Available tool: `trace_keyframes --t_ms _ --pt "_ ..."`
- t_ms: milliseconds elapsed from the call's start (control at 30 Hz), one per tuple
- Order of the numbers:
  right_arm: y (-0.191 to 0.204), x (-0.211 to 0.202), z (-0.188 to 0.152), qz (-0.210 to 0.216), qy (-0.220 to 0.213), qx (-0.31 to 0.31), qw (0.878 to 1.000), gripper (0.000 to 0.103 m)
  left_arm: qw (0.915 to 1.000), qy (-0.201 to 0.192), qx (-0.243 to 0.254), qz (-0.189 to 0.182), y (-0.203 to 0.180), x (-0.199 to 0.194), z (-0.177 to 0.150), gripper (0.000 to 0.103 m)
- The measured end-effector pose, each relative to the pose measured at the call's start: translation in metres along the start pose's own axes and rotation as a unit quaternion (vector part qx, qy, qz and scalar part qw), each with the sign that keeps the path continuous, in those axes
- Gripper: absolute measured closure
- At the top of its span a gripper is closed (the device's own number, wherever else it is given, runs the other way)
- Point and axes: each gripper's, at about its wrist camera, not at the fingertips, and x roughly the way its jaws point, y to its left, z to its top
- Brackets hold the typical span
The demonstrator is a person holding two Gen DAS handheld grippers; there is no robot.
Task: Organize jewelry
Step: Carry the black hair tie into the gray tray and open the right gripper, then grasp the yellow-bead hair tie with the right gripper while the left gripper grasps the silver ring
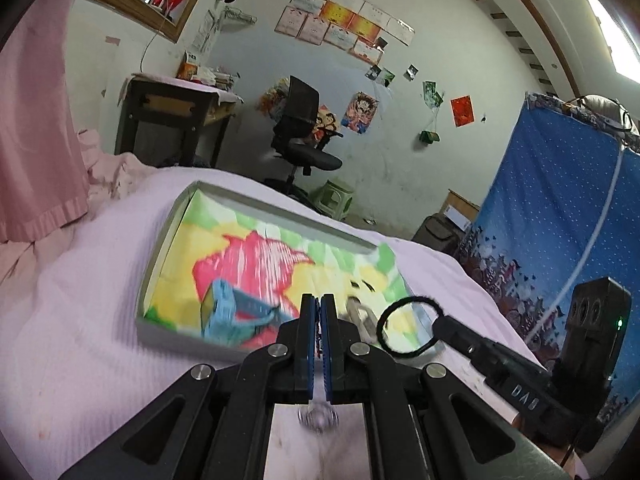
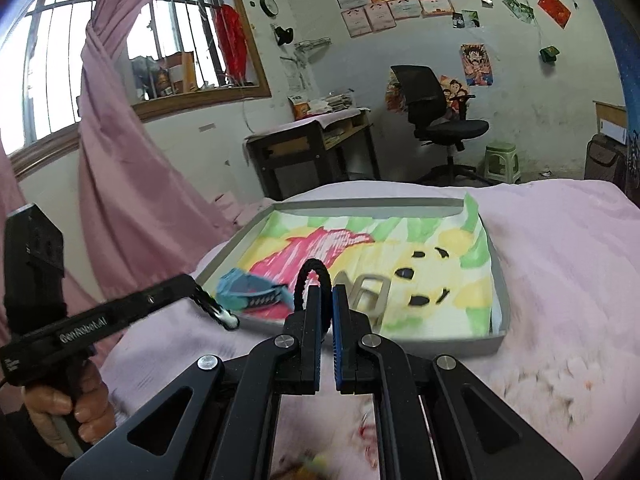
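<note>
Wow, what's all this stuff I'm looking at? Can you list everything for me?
tray: one, grey, on the bed
paper lining: one, cartoon-coloured, inside the tray
hair clip: one, blue, in the tray's near left corner
buckle: one, beige, in the tray
black loop: one, clamped in the right gripper's jaws
bedcover: one, pink
office chair: one, black, by the wall
stool: one, green
left gripper: shut, holding something small I cannot identify
right gripper: shut on the loop
hand: one, holding the left gripper's handle

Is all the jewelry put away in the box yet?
Not yet. A blue bracelet and a pale clip already lie in the gray tray. The right gripper is shut on a black hair tie, near the tray. The left gripper is shut on something small I can't make out.
</note>
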Motion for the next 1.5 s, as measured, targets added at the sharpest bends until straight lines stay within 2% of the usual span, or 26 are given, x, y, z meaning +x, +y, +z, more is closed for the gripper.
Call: trace_keyframes --t_ms 300,400,533,667,700,767,800,900,967,1000,1033,1167,1233,1367,1433,1500 --pt "-0.006 0.054 0.001 -0.008 0.035 -0.007 0.999 0.098 0.9984 0.051 -0.008 0.023 0.012 0.051 -0.003 0.1" --pt "-0.005 0.063 -0.004 -0.012 0.051 -0.011 0.999 0.098 0.9957 0.082 -0.012 0.042 0.016 0.063 -0.006 0.099" --pt "-0.005 0.07 -0.01 -0.018 0.067 -0.014 0.997 0.098 0.9931 0.102 -0.022 0.054 0.021 0.066 -0.01 0.097" --pt "-0.005 0.07 -0.01 -0.026 0.074 -0.016 0.997 0.096 0.9926 0.104 -0.016 0.06 0.019 0.063 -0.012 0.097" --pt "-0.005 0.069 -0.01 -0.029 0.074 -0.016 0.997 0.092 0.9923 0.105 -0.012 0.064 0.017 0.063 -0.013 0.096" --pt "-0.006 0.064 -0.01 -0.035 0.068 -0.016 0.997 0.074 0.9918 0.106 -0.004 0.071 0.015 0.062 -0.013 0.094" --pt "-0.007 0.061 -0.009 -0.037 0.063 -0.015 0.997 0.063 0.9918 0.105 -0.001 0.072 0.014 0.06 -0.013 0.09" --pt "-0.007 0.049 -0.007 -0.045 0.047 -0.02 0.998 0.062 0.9927 0.096 0.006 0.073 0.01 0.052 -0.014 0.077" --pt "-0.006 0.041 -0.008 -0.051 0.037 -0.024 0.998 0.062 0.9938 0.084 0.009 0.073 0.009 0.044 -0.014 0.064" --pt "-0.006 0.037 -0.008 -0.053 0.032 -0.025 0.998 0.062 0.9943 0.078 0.009 0.072 0.008 0.04 -0.014 0.054" --pt "-0.005 0.03 -0.009 -0.056 0.025 -0.026 0.998 0.059 0.9951 0.065 0.011 0.073 0.006 0.032 -0.015 0.048" --pt "-0.005 0.003 -0.012 -0.06 -0.011 -0.022 0.998 0.044 0.9961 0.037 0.024 0.076 0.0 0.01 -0.019 0.034" --pt "-0.006 -0.008 -0.012 -0.064 -0.025 -0.02 0.997 0.034 0.9958 0.025 0.032 0.081 -0.003 0.0 -0.022 0.022" --pt "-0.008 -0.034 -0.018 -0.06 -0.045 -0.014 0.997 0.02 0.995 0.003 0.049 0.087 -0.012 -0.022 -0.029 0.013" --pt "-0.008 -0.046 -0.022 -0.058 -0.053 -0.015 0.997 0.01 0.9943 -0.008 0.057 0.09 -0.017 -0.031 -0.033 0.005" --pt "-0.007 -0.057 -0.025 -0.06 -0.06 -0.019 0.996 0.004 0.9933 -0.018 0.065 0.094 -0.021 -0.042 -0.038 0.002"
